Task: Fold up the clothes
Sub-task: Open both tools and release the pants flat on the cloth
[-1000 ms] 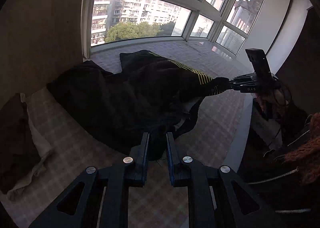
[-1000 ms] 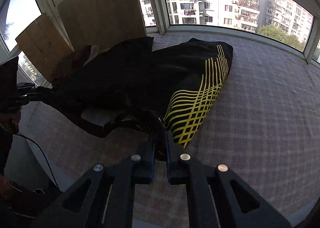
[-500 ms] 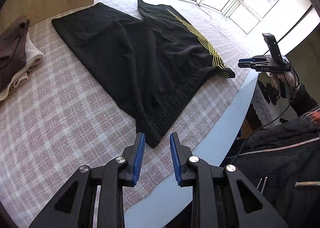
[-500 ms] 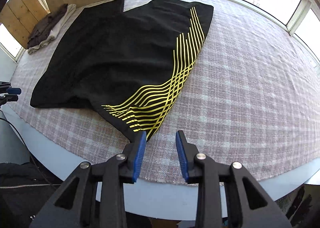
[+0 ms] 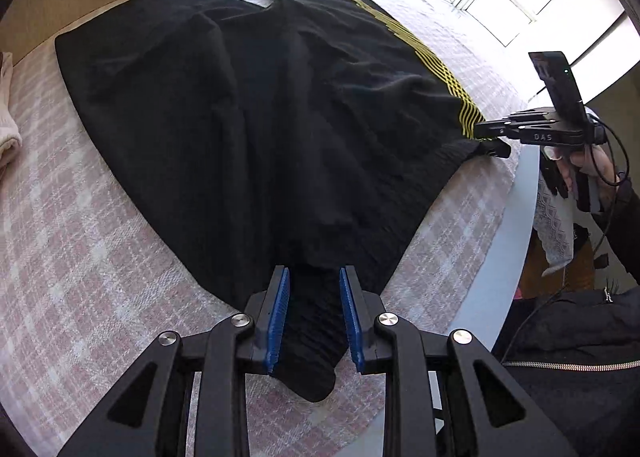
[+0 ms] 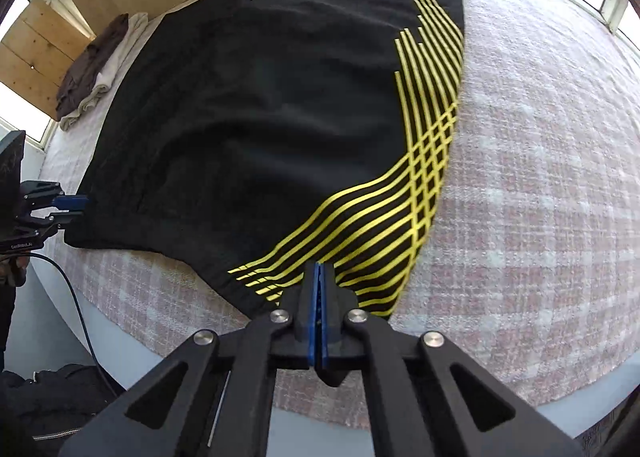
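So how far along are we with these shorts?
Done: the black shorts lie spread flat on the checked cloth, beside a folded pile. In hand: the right gripper is shut on the yellow-striped near corner. The left gripper has just been opening its jaws, which straddle the other corner without pinching. Left: every fold; none is made yet.

The garment [image 6: 260,117] lies spread on the tablecloth [image 6: 540,197], filling the frame's centre. The folded pile [image 6: 96,73] sits on the cloth at upper left, just beside the garment. The left gripper [image 6: 70,209] is at the left edge, the right gripper [image 6: 319,285] at bottom centre over the garment's near corner
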`<action>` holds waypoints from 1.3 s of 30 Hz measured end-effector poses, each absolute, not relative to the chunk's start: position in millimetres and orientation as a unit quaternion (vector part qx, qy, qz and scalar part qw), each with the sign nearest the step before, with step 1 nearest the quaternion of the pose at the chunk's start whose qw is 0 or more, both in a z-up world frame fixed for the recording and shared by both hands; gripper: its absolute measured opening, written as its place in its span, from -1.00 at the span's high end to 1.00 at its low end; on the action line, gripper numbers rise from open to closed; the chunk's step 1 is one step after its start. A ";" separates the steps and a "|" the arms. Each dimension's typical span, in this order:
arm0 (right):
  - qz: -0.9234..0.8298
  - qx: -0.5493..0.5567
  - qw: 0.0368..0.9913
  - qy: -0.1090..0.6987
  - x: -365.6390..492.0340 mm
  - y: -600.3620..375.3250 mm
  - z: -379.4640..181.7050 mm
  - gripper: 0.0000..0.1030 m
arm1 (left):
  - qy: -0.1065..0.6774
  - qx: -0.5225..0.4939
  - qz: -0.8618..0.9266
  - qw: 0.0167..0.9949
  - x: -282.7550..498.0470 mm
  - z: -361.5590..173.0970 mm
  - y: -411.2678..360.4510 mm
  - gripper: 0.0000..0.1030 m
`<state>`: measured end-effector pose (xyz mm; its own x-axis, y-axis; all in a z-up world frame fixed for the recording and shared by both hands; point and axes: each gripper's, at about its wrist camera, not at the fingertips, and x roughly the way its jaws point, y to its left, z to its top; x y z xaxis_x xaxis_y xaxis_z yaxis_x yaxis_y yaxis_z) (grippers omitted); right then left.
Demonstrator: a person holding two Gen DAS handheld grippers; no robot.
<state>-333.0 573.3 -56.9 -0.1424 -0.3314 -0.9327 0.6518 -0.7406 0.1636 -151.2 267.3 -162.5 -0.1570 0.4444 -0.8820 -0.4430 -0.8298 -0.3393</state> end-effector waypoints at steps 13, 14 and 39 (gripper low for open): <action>-0.728 0.562 0.360 0.158 -287.7 605.9 -53.2 0.19 | -0.049 -0.578 0.763 0.286 -99.0 -152.3 250.6 0.34; -0.727 0.565 0.358 0.154 -289.8 603.9 -56.2 0.27 | -0.047 -0.576 0.764 0.286 -99.6 -152.2 252.3 0.30; -0.744 0.586 0.304 0.100 -322.7 640.3 -40.4 0.73 | 0.087 -0.550 0.789 0.260 -100.0 -142.6 273.6 0.31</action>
<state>-322.7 640.3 -40.4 -0.1269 -0.3358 -0.9334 0.5701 -0.7947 0.2084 -100.0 273.6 -142.6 -0.2607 0.3153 -0.9125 -0.5057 -0.8497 -0.1491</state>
